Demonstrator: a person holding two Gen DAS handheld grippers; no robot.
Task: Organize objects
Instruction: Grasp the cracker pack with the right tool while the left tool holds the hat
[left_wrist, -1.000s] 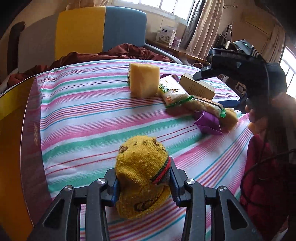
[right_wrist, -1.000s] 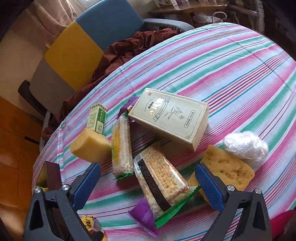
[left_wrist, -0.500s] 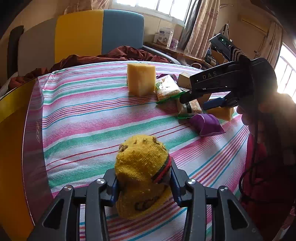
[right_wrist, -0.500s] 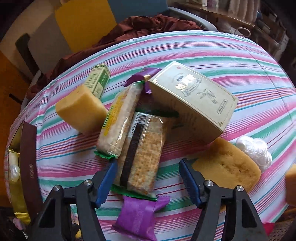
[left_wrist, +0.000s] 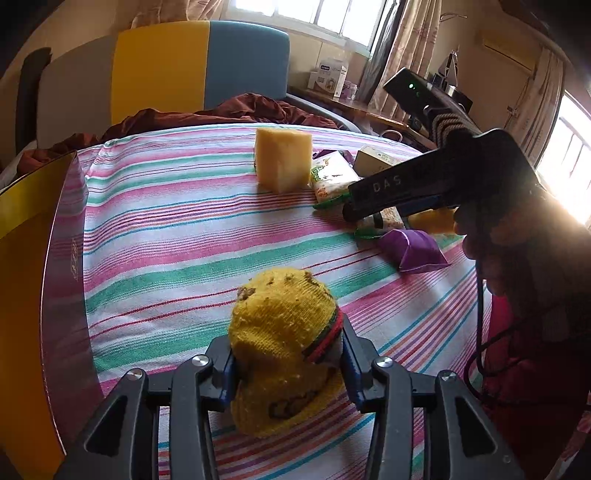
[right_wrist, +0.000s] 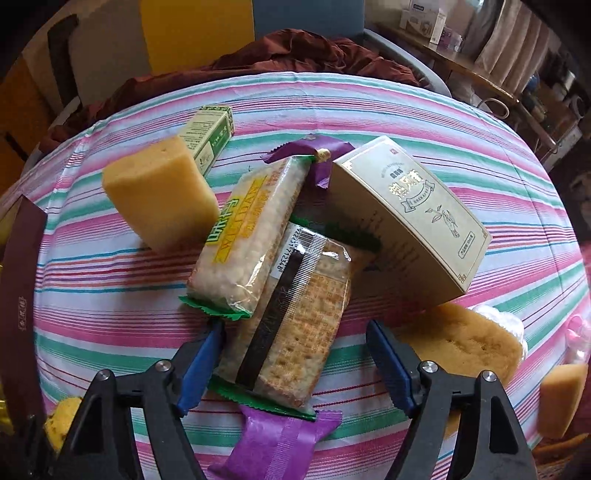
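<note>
My left gripper (left_wrist: 286, 343) is shut on a yellow knitted hat (left_wrist: 284, 314) with a red and green band, low over the striped tablecloth (left_wrist: 166, 221). My right gripper (right_wrist: 293, 328) points steeply down over a pile of snacks. Its jaws are opening, and a clear cracker packet (right_wrist: 306, 295) lies between them. The left pad sits at the packet's edge, while the right pad stands clear of it. Around the cracker packet lie a rice-cake packet (right_wrist: 243, 236), a beige tea box (right_wrist: 413, 218), a yellow sponge block (right_wrist: 159, 199) and a purple packet (right_wrist: 273, 439).
A small green box (right_wrist: 210, 136) lies behind the sponge block. A brownish sponge (right_wrist: 465, 343) and a white plastic bundle (right_wrist: 506, 325) are on the right. An open gold box with a dark lid (left_wrist: 33, 258) stands at the table's left edge. A chair (left_wrist: 199, 70) with maroon cloth stands behind.
My right gripper has dropped closer to the pile and rolled, so the cracker packet now lies between narrower jaws. The left gripper has stayed put with the hat.
</note>
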